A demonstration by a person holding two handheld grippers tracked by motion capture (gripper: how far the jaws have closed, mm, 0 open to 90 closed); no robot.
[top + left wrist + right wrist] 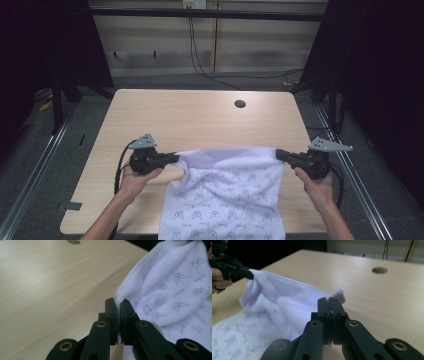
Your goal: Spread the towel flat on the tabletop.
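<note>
Fingers [111, 315] of both grippers clamped on cloth [227, 195] corners, long axis toward person.

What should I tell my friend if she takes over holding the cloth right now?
Left tool: shut on one far corner of the white patterned cloth.
Right tool: shut on the other far corner.
Cloth: its far edge is stretched between both tools and lifted off the wooden table; the rest trails toward the person and over the table's near edge.
Done: both corners gripped and raised.
Left: probably spreading or folding the cloth; the pictures cannot tell which.
</note>
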